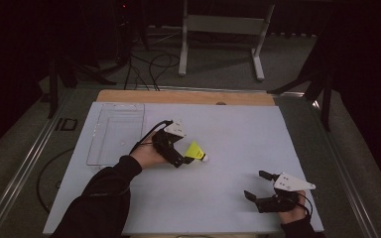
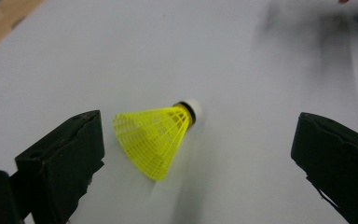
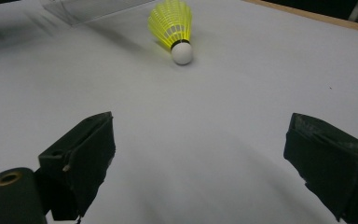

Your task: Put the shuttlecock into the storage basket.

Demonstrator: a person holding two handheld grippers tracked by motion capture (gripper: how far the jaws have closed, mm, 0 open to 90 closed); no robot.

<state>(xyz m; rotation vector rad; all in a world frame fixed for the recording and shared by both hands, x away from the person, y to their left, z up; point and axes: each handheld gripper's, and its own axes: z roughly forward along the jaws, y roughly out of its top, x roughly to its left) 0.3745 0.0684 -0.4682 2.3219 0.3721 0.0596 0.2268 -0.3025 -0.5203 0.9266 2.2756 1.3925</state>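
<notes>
The yellow mesh-skirted plastic shuttlecock with a white rounded cork tip (image 2: 161, 135) is lying on its side on the pale grey sheet covering the bench (image 1: 238, 134), right between the spread fingers of the left gripper (image 1: 187, 157). In the left gripper view its open skirt is sitting just beside the left-hand finger (image 2: 65, 163), perhaps touching it, while the cork end is pointing away and across toward the other finger (image 2: 340, 163), which is standing well apart from it. So the long axis is running slantwise across the gap rather than along it, and a squeeze here would likely be catching the soft skirt first, not the cork.

The left gripper's fingers are standing wide and holding nothing. The right gripper (image 1: 256, 186) is resting near the person's edge of the bench, its fingers also spread wide and empty, well apart from the shuttlecock; in the right gripper view the cork is facing back toward it. The left hand is clearly the nearer one.

A clear flat plastic tray (image 1: 116, 134) is lying beyond the left gripper on the sheet. A strip of bare wooden edge (image 1: 186, 97) is showing at the far side. Behind it the room is dark, with cables on grey carpet and a white metal stand (image 1: 223, 34)
</notes>
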